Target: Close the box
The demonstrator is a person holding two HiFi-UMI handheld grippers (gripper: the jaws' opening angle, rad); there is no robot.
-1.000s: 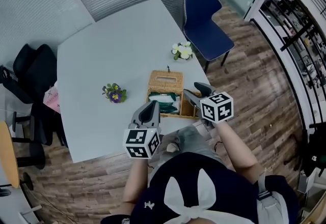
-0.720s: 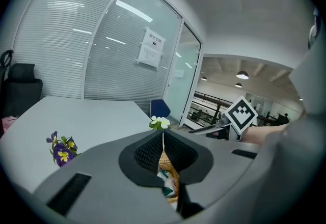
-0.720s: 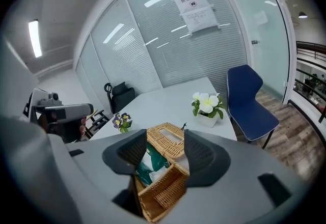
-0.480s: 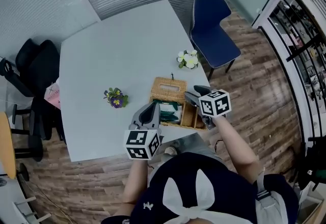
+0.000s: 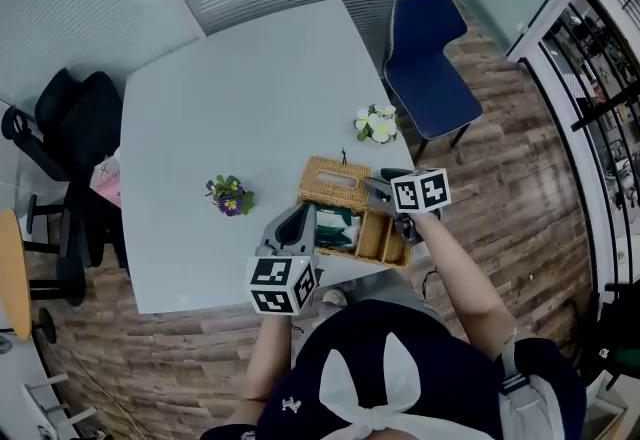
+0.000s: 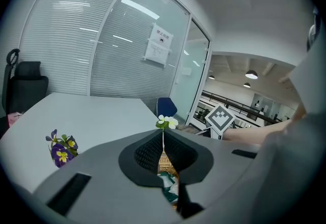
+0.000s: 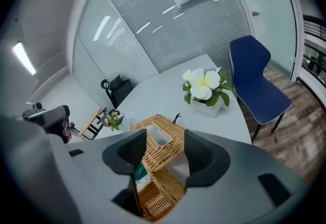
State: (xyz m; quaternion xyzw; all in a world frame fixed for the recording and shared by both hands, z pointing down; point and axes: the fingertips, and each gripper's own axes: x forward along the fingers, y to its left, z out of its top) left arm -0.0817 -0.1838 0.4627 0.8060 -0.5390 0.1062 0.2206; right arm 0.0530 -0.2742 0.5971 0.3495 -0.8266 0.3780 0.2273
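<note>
Box (image 5: 352, 231) open, lid (image 5: 330, 180) folded back; closing not begun. Right gripper (image 5: 380, 186) fingers apart above box. Left gripper (image 5: 297, 220) fingers together, nearby.

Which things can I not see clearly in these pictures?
- Print on the paper sign: too small, both gripper views.
- Green contents of the wicker box: mostly hidden by the left gripper body, left gripper view.
- Box's far right corner: covered by the right gripper, head view; contact unclear.
</note>
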